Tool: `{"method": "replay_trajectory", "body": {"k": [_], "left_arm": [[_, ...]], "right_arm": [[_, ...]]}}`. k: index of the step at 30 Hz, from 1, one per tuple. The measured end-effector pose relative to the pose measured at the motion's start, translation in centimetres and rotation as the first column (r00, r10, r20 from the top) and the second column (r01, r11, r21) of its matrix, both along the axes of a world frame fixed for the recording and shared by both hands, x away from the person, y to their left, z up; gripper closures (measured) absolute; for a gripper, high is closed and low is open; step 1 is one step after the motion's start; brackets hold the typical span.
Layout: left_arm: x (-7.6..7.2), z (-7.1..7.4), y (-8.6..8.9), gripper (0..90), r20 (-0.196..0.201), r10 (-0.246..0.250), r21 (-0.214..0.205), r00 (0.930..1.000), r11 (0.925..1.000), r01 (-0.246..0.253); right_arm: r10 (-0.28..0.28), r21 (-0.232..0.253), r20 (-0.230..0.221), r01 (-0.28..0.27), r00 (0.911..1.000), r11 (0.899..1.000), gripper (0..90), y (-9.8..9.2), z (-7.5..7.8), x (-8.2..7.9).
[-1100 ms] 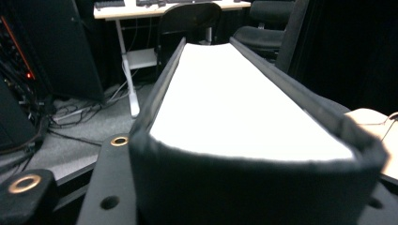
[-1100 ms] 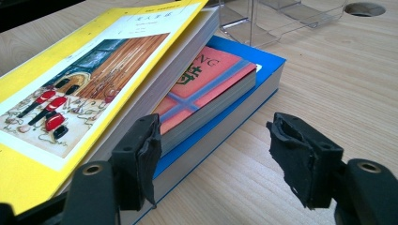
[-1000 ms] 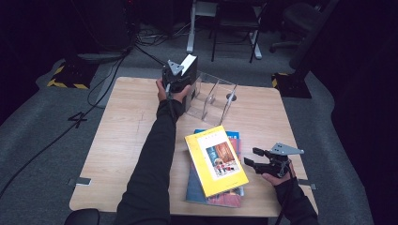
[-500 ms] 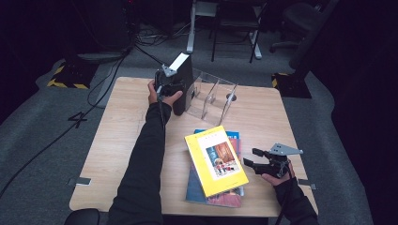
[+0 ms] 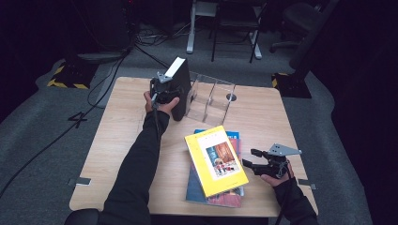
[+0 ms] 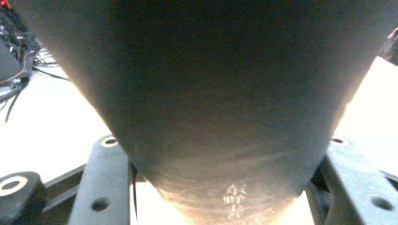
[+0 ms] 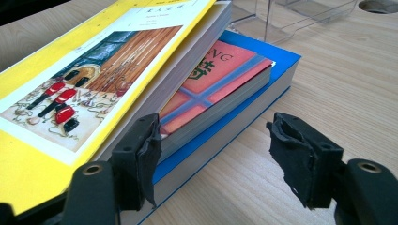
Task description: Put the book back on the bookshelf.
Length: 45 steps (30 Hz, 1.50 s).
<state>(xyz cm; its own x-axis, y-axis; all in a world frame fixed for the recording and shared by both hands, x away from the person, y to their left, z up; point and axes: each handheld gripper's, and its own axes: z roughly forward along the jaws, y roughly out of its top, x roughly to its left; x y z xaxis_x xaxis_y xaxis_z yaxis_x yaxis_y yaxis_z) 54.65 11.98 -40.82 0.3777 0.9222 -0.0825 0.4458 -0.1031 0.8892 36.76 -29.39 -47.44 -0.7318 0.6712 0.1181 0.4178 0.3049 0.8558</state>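
A: Looking down from the high view first, where is the black book (image 5: 180,89)?

B: Near the far edge of the desk (image 5: 117,136), left of middle, just beside the clear acrylic rack (image 5: 211,96). It stands on its lower end with its long axis rising and leaning, its white page edge topmost and pointing up and away from the person.

A: And the left gripper (image 5: 164,91)?

B: It grips that black book at its left side; the jaws have just been closing a little, with the book between them.

A: What lies nearer the person?

B: A stack toward the near right corner: the yellow book (image 5: 216,159) on top, lying flat, its long axis running from the near edge toward the far edge and skewed to the stack beneath. The right gripper (image 5: 253,159) rests just right of the stack, jaws apart and pointing at it, holding nothing.

A: The left gripper view?

B: The black book (image 6: 202,93) sits between the two jaws, its dark cover rising away from the camera, with small pale characters near its lower end.

A: And the right gripper view?

B: The right gripper (image 7: 211,150) stands with its jaws wide apart. The yellow book (image 7: 70,93) tops a red book (image 7: 211,79) and a blue book (image 7: 281,70); the left jaw is against the stack's corner, the right jaw over bare wood.
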Motion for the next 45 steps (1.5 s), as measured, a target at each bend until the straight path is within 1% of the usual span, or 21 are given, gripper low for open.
{"method": "replay_trajectory", "body": {"k": [1,6,9,10,11,13,14,17,18,21,22,25,27,29,30,32,34,35,41,43,45], "left_arm": [[-0.4,0.0,0.0,46.2,0.0,-0.001,0.007,1.0,1.0,0.001],[-2.4,-0.1,-0.1,46.0,0.008,0.008,0.007,0.9999,0.9999,-0.008],[-3.0,-0.1,-0.3,45.5,0.013,0.015,0.007,0.9998,0.9999,-0.015],[-3.7,-0.1,-0.7,45.0,0.025,0.035,0.036,0.9991,0.9987,-0.036],[-3.7,-0.1,-0.7,44.2,0.025,0.035,0.036,0.9991,0.9987,-0.036],[-4.3,0.2,-1.1,43.5,0.067,0.016,0.111,0.9976,0.9935,-0.023],[-4.4,0.4,-1.0,43.5,0.076,0.003,0.111,0.9971,0.9937,-0.011],[-4.5,0.8,-0.5,43.1,0.082,-0.017,0.101,0.9965,0.9949,0.008],[-4.4,1.1,-0.4,42.1,0.086,-0.023,0.115,0.996,0.9933,0.013],[-4.2,1.4,-0.2,40.9,0.098,-0.041,0.124,0.9944,0.9919,0.029],[-4.1,1.4,-0.2,40.8,0.096,-0.046,0.114,0.9944,0.9928,0.035],[-3.8,1.7,0.0,42.4,0.087,-0.061,0.121,0.9944,0.9914,0.05],[-3.7,1.8,0.1,44.5,0.081,-0.07,0.114,0.9943,0.9916,0.06],[-3.6,1.9,0.1,45.7,0.079,-0.079,0.124,0.9937,0.9899,0.069],[-3.6,1.9,0.0,46.5,0.084,-0.084,0.124,0.9929,0.9895,0.073],[-3.7,1.9,-0.1,48.9,0.11,-0.109,0.127,0.9879,0.9875,0.094],[-3.7,1.9,-0.6,51.2,0.14,-0.117,0.15,0.9833,0.984,0.096],[-3.7,1.9,-0.9,51.5,0.147,-0.115,0.161,0.9824,0.9828,0.091],[-3.3,2.2,-2.0,52.4,0.197,-0.135,0.169,0.971,0.9803,0.102],[-3.1,2.2,-2.2,52.5,0.209,-0.125,0.155,0.9698,0.9835,0.094],[-2.9,2.1,-2.0,52.4,0.217,-0.107,0.121,0.9703,0.9893,0.082]], "right_arm": [[-0.001,0.001,0.0,0.001,1.0,1.0,34.8,0.0,0.0,0.0],[0.002,-0.005,0.0,-0.002,1.0,1.0,34.8,0.2,0.0,0.0],[0.003,-0.011,-0.004,-0.003,1.0,1.0,34.7,0.3,-0.1,0.1],[0.002,-0.01,-0.004,-0.002,1.0,1.0,34.6,0.3,-0.1,0.1],[0.002,-0.01,-0.004,-0.002,1.0,1.0,34.6,0.3,-0.1,0.1],[0.002,-0.011,-0.004,-0.002,1.0,1.0,34.6,0.3,-0.1,0.1],[-0.001,-0.013,-0.006,0.001,1.0,1.0,34.6,0.3,-0.1,0.1],[0.0,-0.013,-0.005,0.0,1.0,1.0,34.6,0.3,-0.1,0.1],[0.003,-0.015,-0.004,-0.003,1.0,1.0,34.5,0.4,-0.1,0.1],[0.004,-0.017,-0.007,-0.004,1.0,1.0,34.5,0.5,-0.2,0.1],[0.005,-0.016,-0.007,-0.005,1.0,1.0,34.6,0.5,-0.1,0.1],[0.003,-0.015,-0.005,-0.003,1.0,1.0,34.6,0.4,-0.2,0.1],[0.004,-0.012,-0.009,-0.004,1.0,1.0,34.6,0.4,-0.2,0.1],[0.005,-0.014,-0.008,-0.005,1.0,1.0,34.6,0.4,-0.2,0.1],[0.006,-0.013,-0.008,-0.006,0.9999,1.0,34.7,0.4,-0.2,0.1],[0.007,-0.014,-0.01,-0.007,0.9999,1.0,34.7,0.4,-0.2,0.2],[0.01,-0.015,-0.01,-0.01,0.9999,1.0,34.6,0.4,-0.2,0.2],[0.011,-0.018,-0.012,-0.011,0.9999,1.0,34.6,0.4,-0.2,0.2],[0.014,-0.021,-0.014,-0.014,0.9998,1.0,34.8,0.5,-0.3,0.1],[0.016,-0.023,-0.013,-0.017,0.9998,1.0,34.9,0.5,-0.3,0.1],[0.02,-0.023,-0.011,-0.02,0.9997,1.0,34.9,0.5,-0.3,0.1]]}}
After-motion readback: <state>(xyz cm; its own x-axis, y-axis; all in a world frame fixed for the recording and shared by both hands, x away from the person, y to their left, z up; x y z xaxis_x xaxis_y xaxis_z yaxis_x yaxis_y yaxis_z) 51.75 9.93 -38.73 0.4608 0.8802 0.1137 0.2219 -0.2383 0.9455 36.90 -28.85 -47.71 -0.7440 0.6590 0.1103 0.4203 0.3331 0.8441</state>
